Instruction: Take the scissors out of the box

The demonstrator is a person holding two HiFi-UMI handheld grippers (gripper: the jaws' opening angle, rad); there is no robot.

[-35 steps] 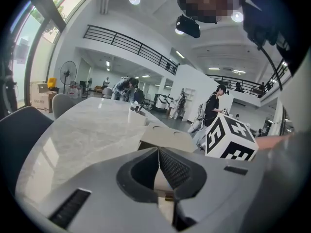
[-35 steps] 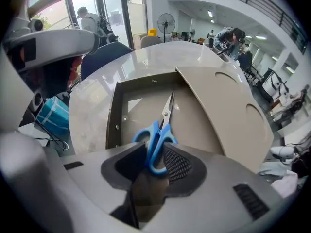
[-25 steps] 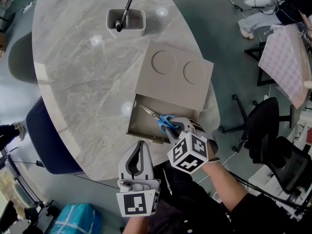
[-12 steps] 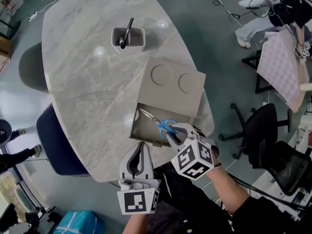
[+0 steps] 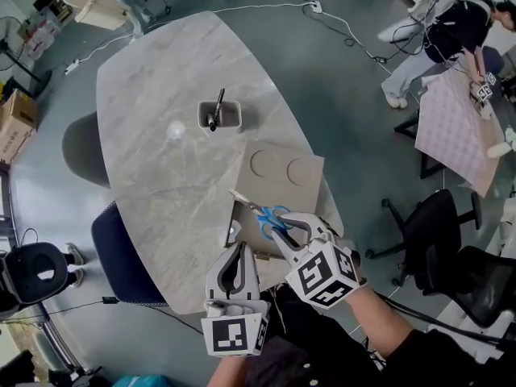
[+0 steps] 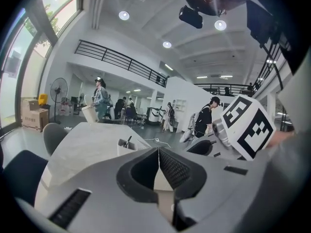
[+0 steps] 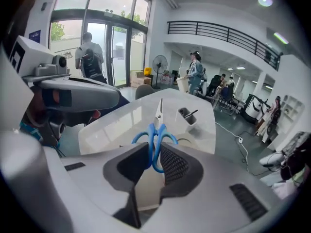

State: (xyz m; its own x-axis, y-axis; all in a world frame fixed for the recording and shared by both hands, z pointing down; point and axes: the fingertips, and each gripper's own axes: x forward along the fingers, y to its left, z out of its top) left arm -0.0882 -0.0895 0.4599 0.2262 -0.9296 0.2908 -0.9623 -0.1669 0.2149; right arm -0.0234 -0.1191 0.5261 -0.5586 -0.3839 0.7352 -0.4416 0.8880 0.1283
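Blue-handled scissors [image 5: 272,215] hang above the open drawer [image 5: 240,226] of a flat beige box [image 5: 282,190], their blades pointing up-left. My right gripper [image 5: 284,227] is shut on the handle loops. In the right gripper view the scissors [image 7: 156,130] stand between the pads of the right gripper [image 7: 155,152], blade tip pointing away over the table. My left gripper [image 5: 239,248] is held near the table's front edge, left of the drawer, shut and empty. In the left gripper view the pads of the left gripper [image 6: 158,152] meet with nothing between them.
A white pen holder [image 5: 219,115] with a black pen stands on the grey marble table [image 5: 161,160] behind the box. A dark blue chair [image 5: 121,248] is tucked in at the left and a black office chair [image 5: 439,224] stands at the right. People stand far off.
Both grippers have risen. The scissors came up out of the drawer with the right gripper and now hang above it. The table looks farther below.
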